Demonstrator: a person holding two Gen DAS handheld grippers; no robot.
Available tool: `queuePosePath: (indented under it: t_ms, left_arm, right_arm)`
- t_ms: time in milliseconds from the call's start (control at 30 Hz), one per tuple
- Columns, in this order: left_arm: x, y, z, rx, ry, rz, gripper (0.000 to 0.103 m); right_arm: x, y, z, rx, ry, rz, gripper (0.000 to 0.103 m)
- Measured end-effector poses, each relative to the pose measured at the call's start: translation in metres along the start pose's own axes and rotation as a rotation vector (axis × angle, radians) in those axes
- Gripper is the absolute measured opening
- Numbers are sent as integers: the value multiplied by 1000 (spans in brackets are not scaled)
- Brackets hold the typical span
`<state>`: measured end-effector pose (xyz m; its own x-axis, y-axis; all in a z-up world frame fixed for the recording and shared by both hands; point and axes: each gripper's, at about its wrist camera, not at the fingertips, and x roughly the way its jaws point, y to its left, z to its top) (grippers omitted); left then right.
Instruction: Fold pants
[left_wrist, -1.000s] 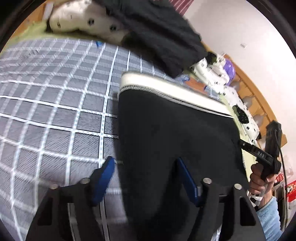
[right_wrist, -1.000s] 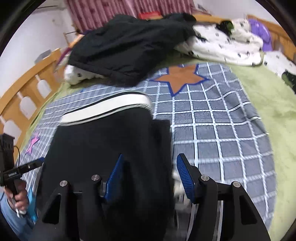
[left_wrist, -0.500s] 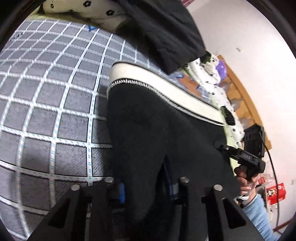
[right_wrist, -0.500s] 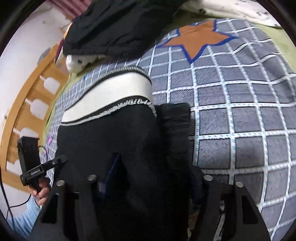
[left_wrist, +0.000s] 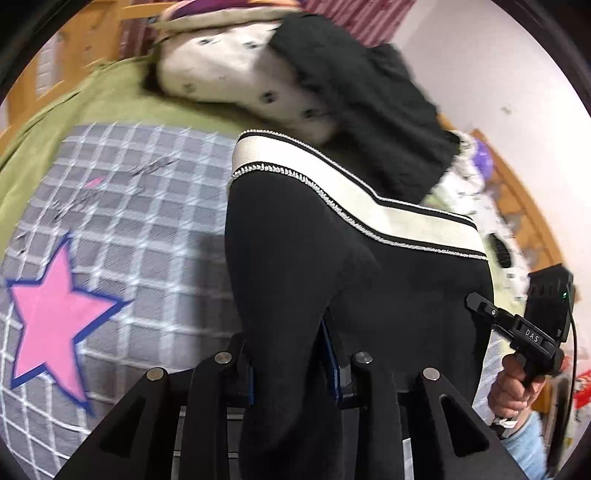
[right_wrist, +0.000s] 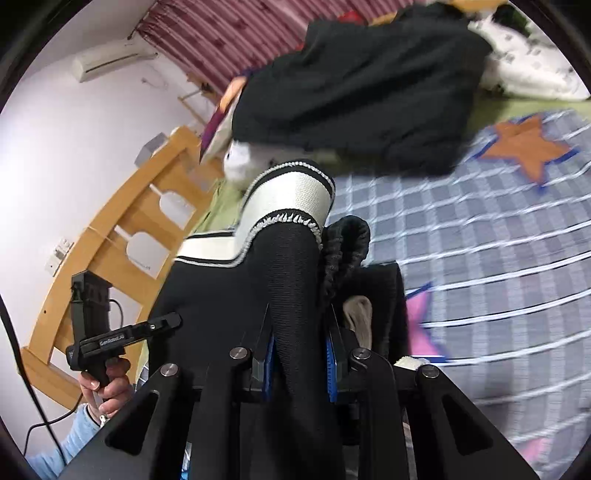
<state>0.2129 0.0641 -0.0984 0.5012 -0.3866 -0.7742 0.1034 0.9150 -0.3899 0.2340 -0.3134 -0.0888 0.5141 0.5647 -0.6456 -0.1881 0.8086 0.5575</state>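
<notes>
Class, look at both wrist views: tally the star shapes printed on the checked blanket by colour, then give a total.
Pink stars: 1
Orange stars: 1
Total: 2 stars on the checked blanket

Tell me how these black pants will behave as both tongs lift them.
Likely floppy: the black pants sag between the left tongs and right tongs. The white waistband bends too, so it is probably soft. The knit looks grippy and unlikely to slip.

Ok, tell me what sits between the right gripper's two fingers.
A bunched fold of the black pants fills the gap of the right gripper, as the right wrist view shows; the blue pads press it on both sides.
</notes>
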Motion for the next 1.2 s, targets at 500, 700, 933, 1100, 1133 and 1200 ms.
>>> queuePosePath:
  t_ms: [500, 700, 933, 1100, 1133, 1200]
  left_arm:
    - [15, -16, 28, 131, -214, 123, 54]
    - [99, -16, 42, 247, -47, 224, 55]
    - [103, -23, 41, 282, -66, 259, 56]
    - [100, -24, 39, 290, -66, 281, 57]
    - [94, -21, 35, 292, -65, 289, 57]
    - [90, -19, 29, 287, -60, 302, 63]
  right_arm:
    - [17, 37, 22, -281, -167, -268, 45]
    - [100, 23, 21, -443, -26, -456, 41]
    - [93, 9, 23, -397, -67, -391, 42]
    - [86, 11, 18, -386, -68, -418, 46]
    - [84, 12, 16, -383, -66, -427, 50]
    - [78, 9, 13, -362, -56, -415, 51]
